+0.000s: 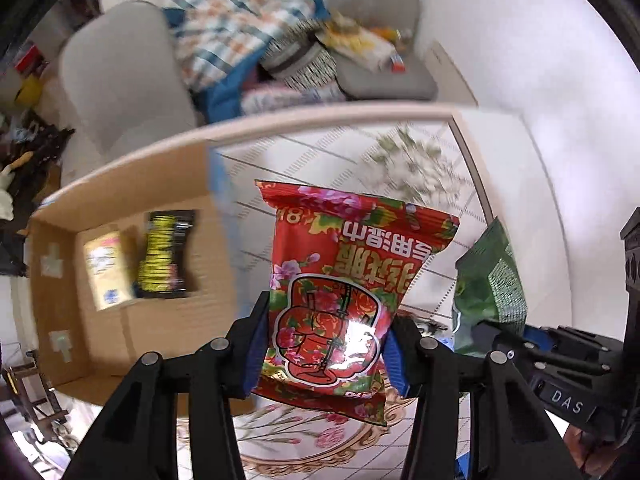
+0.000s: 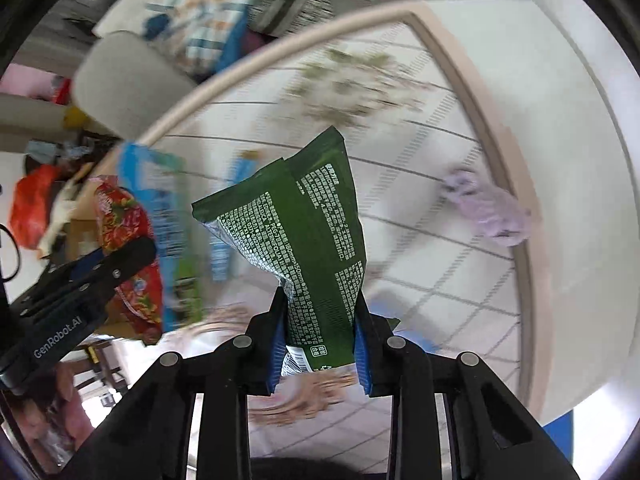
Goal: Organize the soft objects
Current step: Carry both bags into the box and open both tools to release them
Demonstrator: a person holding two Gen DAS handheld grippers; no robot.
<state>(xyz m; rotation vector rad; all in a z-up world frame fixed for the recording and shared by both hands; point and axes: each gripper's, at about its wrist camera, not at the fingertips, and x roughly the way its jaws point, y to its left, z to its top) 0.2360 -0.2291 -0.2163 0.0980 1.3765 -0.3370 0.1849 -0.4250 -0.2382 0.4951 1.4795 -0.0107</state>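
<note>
At the far left of the left wrist view an open cardboard box (image 1: pixel 120 312) sits on the tabletop (image 1: pixel 320 152), with a yellow packet (image 1: pixel 107 270) and a black-and-yellow packet (image 1: pixel 166 254) lying side by side on its floor. To the right, the left gripper (image 1: pixel 324 344) points steeply down, its blue-padded fingers (image 1: pixel 254 354) clamped on the lower part of a red flowered packet (image 1: pixel 344 280), which hangs clear above the tabletop. Further right, the right gripper (image 2: pixel 320 344) has its fingers (image 2: pixel 276 348) pinched on the narrow crumpled end of a green packet (image 2: pixel 304 216), also lifted off the surface. Near the tabletop's right edge lies a lilac soft thing (image 2: pixel 486 210), blurred.
</note>
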